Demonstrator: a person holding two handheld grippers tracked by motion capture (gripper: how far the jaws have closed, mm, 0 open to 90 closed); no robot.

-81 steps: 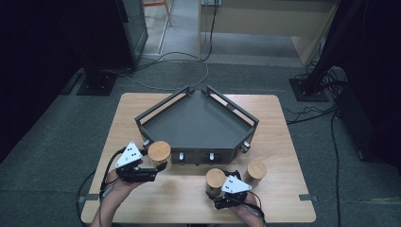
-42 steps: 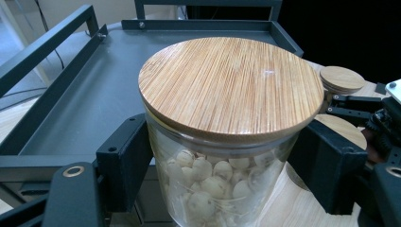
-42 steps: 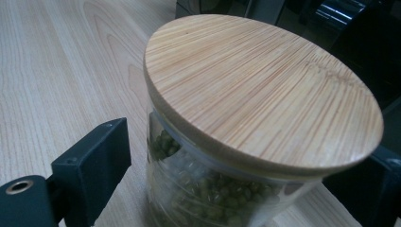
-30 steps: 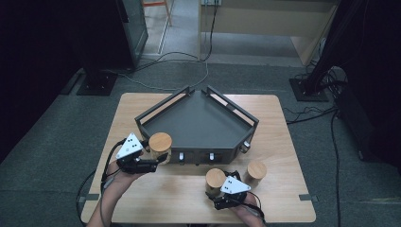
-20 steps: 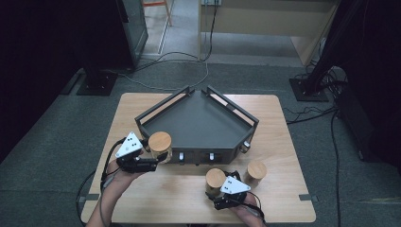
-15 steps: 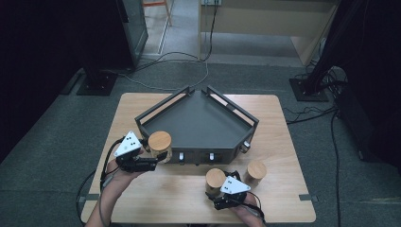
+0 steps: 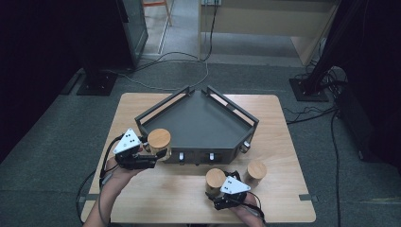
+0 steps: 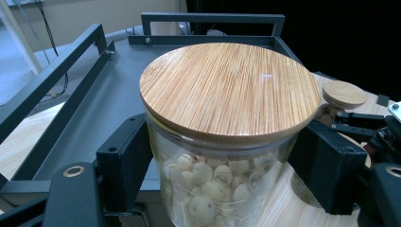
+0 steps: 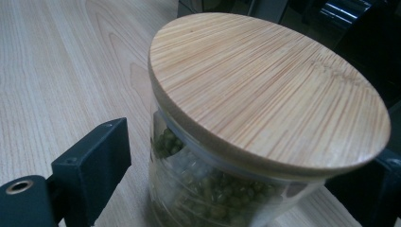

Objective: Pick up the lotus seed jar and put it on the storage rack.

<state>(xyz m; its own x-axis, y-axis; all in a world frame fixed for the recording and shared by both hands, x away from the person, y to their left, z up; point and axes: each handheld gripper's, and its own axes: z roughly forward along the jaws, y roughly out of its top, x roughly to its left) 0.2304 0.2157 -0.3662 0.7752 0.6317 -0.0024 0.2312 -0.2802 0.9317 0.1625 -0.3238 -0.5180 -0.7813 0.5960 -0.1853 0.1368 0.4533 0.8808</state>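
Glass sides of the jar of pale round seeds point(image 8: 213, 184) are pinched between the left gripper point(image 7: 151, 158)'s black jaws, closed tight on it at the tray point(image 7: 198, 123)'s near left corner. The right gripper point(image 7: 218, 195) has its jaws on either side of the jar of green beans point(image 9: 227, 189); whether they press it I cannot tell. That jar stands on the wooden table point(image 7: 156, 198) just in front of the tray, a third bamboo-lidded jar point(image 7: 256, 171) close beside it.
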